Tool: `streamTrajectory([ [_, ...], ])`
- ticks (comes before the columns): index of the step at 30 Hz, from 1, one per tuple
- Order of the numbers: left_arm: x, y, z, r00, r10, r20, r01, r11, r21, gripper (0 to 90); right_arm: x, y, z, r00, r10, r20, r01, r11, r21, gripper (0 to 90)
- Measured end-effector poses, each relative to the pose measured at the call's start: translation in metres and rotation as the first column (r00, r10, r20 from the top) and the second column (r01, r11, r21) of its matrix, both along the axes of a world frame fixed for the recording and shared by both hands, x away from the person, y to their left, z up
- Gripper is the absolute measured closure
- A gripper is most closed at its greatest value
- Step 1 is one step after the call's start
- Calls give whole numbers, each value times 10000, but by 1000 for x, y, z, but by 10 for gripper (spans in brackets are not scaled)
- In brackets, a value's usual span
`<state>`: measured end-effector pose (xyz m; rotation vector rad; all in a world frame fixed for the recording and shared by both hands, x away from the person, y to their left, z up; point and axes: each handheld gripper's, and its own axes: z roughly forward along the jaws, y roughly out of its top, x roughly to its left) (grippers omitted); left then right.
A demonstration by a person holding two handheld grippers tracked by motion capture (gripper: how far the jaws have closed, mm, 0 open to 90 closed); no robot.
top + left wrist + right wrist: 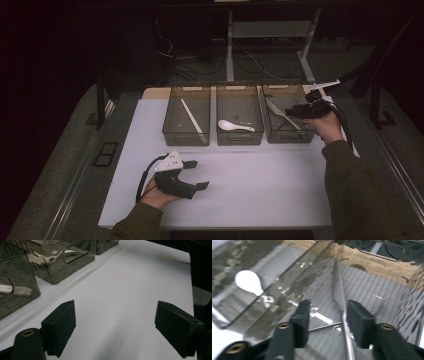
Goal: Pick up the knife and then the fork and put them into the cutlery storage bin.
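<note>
Knife let go into the right bin, left hand waiting

Nearest, the left gripper (196,174) rests on the white mat (240,180) with jaws wide and nothing in them. Farther off, the right gripper (325,315) stands parted over the right bin (272,135); the knife (339,295) lies between its pads, apparently loose. Its long axis runs from the bin's near-right corner to the far-left, blade pointing away. Lifting off carelessly could snag the handle and drag it out.

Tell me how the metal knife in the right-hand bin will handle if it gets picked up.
The knife is thin, shiny metal, so probably stiff and somewhat slippery between the right gripper's pads. It lies flat in the right bin, so it is unlikely to roll. Long and narrow, it may pivot if gripped off-centre.
</note>
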<state>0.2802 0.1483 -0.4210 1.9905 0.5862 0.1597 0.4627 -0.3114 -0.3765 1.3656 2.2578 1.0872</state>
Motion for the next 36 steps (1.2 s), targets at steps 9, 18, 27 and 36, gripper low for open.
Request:
streamTrajectory([
  [9, 0, 2, -1, 9999, 91, 51, -92, 9999, 141, 127, -43, 0, 3, 9952, 636, 744, -688, 9952, 698, 332],
  [18, 0, 3, -2, 9999, 46, 90, -48, 9998, 200, 97, -91, 8, -1, 9868, 1105, 1186, -1231, 9869, 1046, 254],
  [27, 1, 4, -3, 10000, 52, 59, -53, 9998, 212, 58, -132, 17, -13, 9771, 1497, 1509, -1660, 9809, 1016, 188],
  [36, 0, 5, -2, 9998, 180, 75, -182, 9995, 276, 4, -166, 18, -32, 9751, 1450, 1677, -1618, 9826, 915, 147],
])
